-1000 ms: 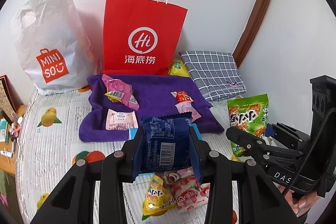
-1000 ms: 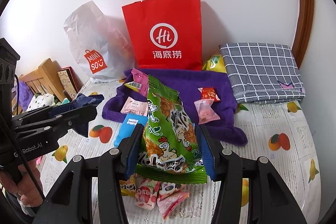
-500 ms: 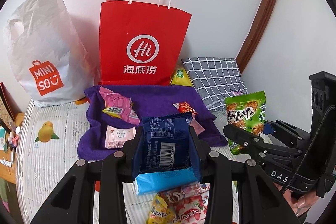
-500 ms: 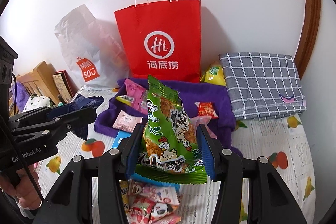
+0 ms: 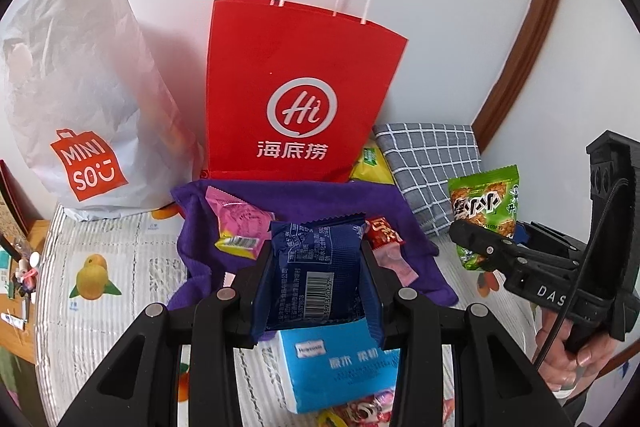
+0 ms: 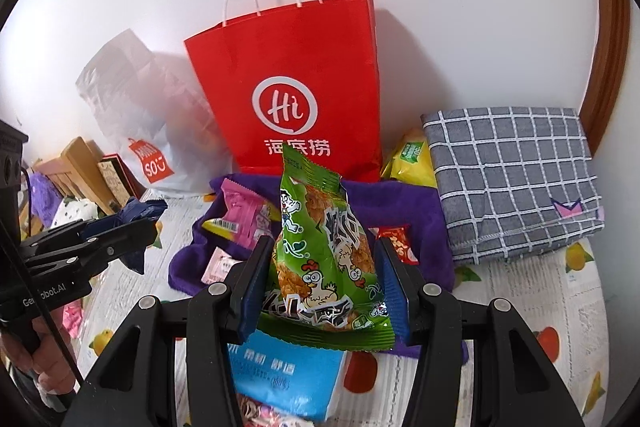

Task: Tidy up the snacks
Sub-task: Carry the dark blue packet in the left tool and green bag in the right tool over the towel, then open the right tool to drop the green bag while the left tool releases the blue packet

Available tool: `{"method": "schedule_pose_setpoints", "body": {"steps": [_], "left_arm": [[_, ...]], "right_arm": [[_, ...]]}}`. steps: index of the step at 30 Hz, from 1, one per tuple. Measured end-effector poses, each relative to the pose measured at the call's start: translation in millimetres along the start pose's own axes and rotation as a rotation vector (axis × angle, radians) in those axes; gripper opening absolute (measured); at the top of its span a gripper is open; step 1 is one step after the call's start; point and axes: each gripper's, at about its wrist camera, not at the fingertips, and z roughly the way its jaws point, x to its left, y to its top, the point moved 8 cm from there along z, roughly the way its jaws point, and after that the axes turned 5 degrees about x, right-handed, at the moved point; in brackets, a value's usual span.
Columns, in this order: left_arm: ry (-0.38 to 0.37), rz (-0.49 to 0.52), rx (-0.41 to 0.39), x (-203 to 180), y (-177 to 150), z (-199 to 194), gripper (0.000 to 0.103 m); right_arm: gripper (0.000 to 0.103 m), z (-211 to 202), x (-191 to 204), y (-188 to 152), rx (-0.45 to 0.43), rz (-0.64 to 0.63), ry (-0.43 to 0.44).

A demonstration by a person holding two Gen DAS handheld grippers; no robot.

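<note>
**Snacks held over a fruit-print bed, bags along the wall**

The bed wears a white cover printed with fruit. Against the white wall, from the left, stand a white Miniso bag, a red paper bag and a folded grey checked cloth (brown wooden trim curves up at the far right). A purple towel carries small packets. The left tongs are clamped on a blue packet; the right tongs grip a green snack bag. A light-blue pack lies beneath them.
</note>
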Motion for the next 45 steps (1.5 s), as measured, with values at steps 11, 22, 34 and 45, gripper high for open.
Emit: {"method": "schedule_pose_setpoints", "body": {"steps": [11,22,34,45], "left_arm": [[-0.015,-0.053,0.016,31.2,4.8,24.2,0.037],[-0.033,-0.116,0.064,59.7,-4.2,50.0,0.037],[-0.043,-0.106,0.116,56.0,-17.8,77.6,0.037],[-0.052,-0.077,0.179,38.5,-31.0,110.4,0.037]], "right_arm": [[0.051,45.7,-9.7,4.9,0.070,-0.002,0.038],[0.051,99.7,-12.2,-9.1,0.178,-0.026,0.055],[0.051,147.8,-10.6,-40.2,0.354,-0.055,0.073],[0.061,155.3,-7.6,-45.2,0.378,-0.065,0.103]]}}
